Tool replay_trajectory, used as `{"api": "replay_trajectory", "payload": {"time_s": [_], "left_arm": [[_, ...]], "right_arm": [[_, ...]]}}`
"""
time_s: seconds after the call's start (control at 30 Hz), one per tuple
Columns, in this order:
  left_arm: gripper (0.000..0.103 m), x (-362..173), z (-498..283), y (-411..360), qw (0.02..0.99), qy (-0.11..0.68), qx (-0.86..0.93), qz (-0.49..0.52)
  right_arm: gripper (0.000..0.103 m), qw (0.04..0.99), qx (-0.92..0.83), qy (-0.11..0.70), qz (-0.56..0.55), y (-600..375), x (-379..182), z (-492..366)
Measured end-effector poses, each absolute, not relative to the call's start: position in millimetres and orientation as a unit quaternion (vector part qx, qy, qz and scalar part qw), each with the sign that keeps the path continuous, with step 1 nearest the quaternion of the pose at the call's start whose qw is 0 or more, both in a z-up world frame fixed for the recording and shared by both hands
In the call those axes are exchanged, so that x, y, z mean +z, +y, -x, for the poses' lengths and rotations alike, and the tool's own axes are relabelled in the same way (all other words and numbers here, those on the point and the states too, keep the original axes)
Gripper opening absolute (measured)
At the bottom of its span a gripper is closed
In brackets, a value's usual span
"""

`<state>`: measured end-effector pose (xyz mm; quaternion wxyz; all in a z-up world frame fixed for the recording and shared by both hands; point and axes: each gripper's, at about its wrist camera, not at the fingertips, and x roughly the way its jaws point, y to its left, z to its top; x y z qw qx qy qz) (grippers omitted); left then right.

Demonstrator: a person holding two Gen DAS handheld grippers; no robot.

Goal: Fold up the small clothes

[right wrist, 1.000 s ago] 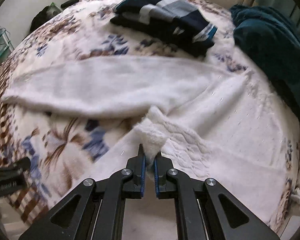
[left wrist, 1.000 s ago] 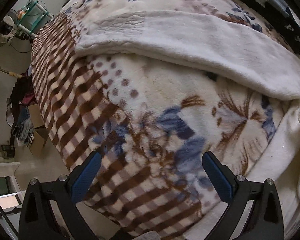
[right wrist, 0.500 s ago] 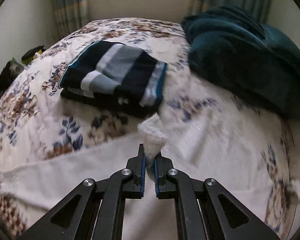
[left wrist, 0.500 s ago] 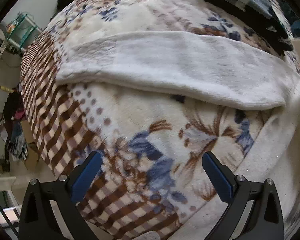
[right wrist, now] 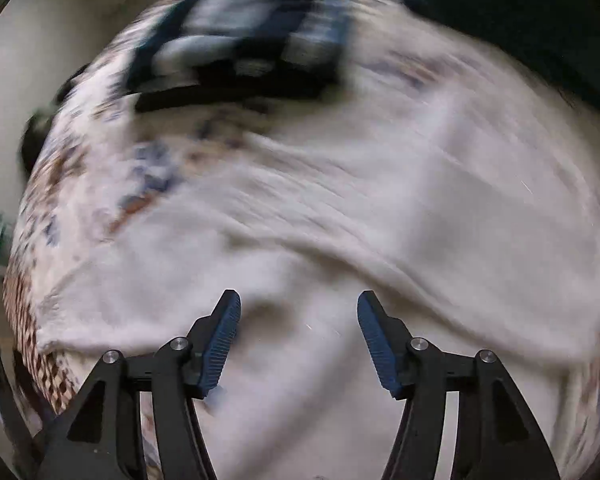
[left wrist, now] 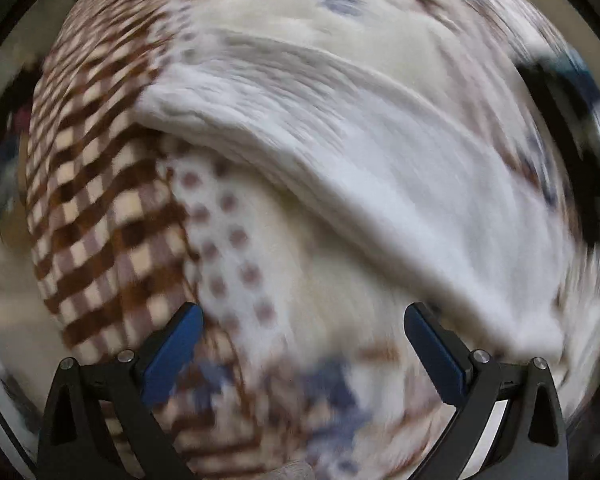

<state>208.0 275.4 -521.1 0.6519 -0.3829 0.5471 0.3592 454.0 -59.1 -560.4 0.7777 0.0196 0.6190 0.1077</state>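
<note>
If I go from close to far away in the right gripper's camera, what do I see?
Right gripper, open → white fuzzy garment → flowery blanket → folded dark striped clothes, blurry.

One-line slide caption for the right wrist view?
Open right gripper over white garment on patterned bedspread; folded dark clothes behind, motion-blurred.

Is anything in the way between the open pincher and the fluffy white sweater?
Nothing visible is. The right gripper hangs open right over the white sweater. The folded dark clothes lie farther back on the bed.
</note>
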Motion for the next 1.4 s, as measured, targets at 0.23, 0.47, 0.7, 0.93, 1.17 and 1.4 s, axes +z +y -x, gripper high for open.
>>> {"api": "replay_trajectory", "payload": {"time_s": [0.23, 0.47, 0.7, 0.93, 1.17, 1.4], "left_arm": [[0.100, -547, -205, 346, 0.599, 0.444, 0.437, 0.504], [0.008, -514, -229, 378, 0.641, 0.378, 0.468, 0.477], [0.008, -398, -323, 309, 0.798, 0.367, 0.369, 0.305], [0.008, -328, -436, 115, 0.897, 0.373, 0.153, 0.181], [0.009, -384, -481, -120, 0.893, 0.446, -0.043, 0.038], [0.040, -479, -473, -205, 0.818, 0.562, -0.117, 0.038]], "right_arm": [[0.063, 0.737, -0.038, 0.670, -0.073, -181, -588, -419], [0.063, 0.745, -0.080, 0.659, -0.066, -211, -599, -422], [0.063, 0.753, -0.070, 0.647, -0.097, -212, -586, -435], [0.063, 0.749, -0.090, 0.643, -0.132, -260, -573, -428], [0.063, 0.742, -0.142, 0.631, -0.174, -358, -568, -408], [0.064, 0.728, -0.163, 0.635, -0.198, -441, -573, -387]]}}
